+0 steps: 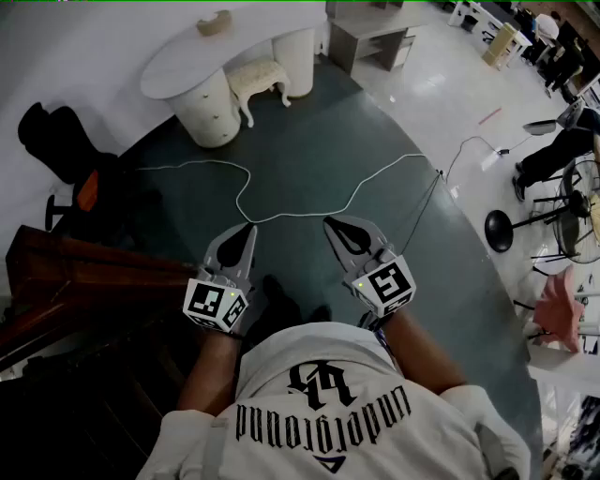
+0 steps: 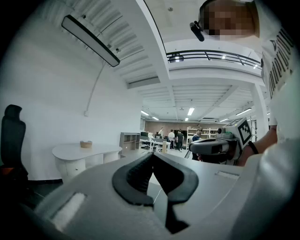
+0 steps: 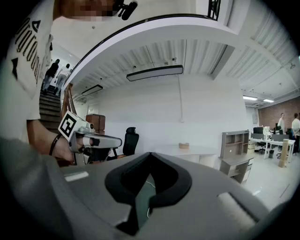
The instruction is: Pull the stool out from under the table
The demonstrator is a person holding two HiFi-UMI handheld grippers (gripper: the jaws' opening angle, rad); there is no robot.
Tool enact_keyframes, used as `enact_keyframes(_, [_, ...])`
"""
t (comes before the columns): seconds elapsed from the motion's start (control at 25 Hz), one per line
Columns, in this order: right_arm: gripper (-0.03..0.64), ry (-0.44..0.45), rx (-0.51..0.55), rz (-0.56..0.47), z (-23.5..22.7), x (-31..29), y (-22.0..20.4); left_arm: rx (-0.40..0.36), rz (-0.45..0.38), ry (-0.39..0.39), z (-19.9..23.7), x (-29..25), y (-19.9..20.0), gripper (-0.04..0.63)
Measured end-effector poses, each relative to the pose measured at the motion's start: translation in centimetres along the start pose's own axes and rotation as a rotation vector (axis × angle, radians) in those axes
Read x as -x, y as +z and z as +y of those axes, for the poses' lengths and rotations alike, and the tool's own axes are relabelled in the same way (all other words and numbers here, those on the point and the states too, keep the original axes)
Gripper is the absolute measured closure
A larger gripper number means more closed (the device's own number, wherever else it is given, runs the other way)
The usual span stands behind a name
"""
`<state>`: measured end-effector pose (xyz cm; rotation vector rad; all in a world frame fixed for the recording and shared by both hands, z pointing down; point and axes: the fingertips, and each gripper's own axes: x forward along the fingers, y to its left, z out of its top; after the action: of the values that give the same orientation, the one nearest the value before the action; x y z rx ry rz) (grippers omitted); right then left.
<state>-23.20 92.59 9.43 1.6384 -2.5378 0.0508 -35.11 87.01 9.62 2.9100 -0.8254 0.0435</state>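
Spotter: Stool [image 1: 258,78] sits tucked between the two pedestals [image 1: 208,105] of the white counter [image 1: 178,58], partly under its top, far across the dark floor [image 1: 309,150] from us.

Operator: And the tools?

Spotter: Left hand-held gripper [image 1: 249,231] and right hand-held gripper [image 1: 330,225] are both pinched together with nothing between the jaws. They sit side by side, pointing forward and about level, well apart from the stool.

Operator: What could bite us?

Spotter: Mostly the white cable [image 1: 246,192]. It loops over the floor right between us and the stool, so I'd guess a foot could catch it on the walk in, or a stool leg could drag it on the way out. Next, the gap: the pedestals stand close on either side, and a pull from one corner would likely swing the stool and knock a curved leg against one. The jaws must open first too, and a pinch on the padded seat edge may slip. A bump could also shake the small basket [image 1: 214,22] on top.

Operator: Which way does it lie?

Spotter: Seat looks oblong, its long axis running along the counter's front edge, left to right in the head view. Its front faces out toward us, so a straight pull goes across that axis. It's small at this range, so take that as my best reading.
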Motion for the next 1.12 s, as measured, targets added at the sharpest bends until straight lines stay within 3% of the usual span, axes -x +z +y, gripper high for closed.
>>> enact_keyframes(0.4, [0.615,-0.005,0.019,0.017,-2.7,-9.7,0.8,0.011,0.003,-0.005,9.8,-2.9,0.8,0.588])
enact_keyframes(0.76, [0.615,-0.09,0.009,0.04,-4.8,-18.9,2.8,0.011,0.009,-0.063,19.6,-5.0,3.0,0.588])
enact_keyframes(1.12, [0.615,-0.117,-0.007,0.051,-9.8,-23.4,1.7,0.025,0.003,-0.052,24.0,-8.7,2.8,0.588])
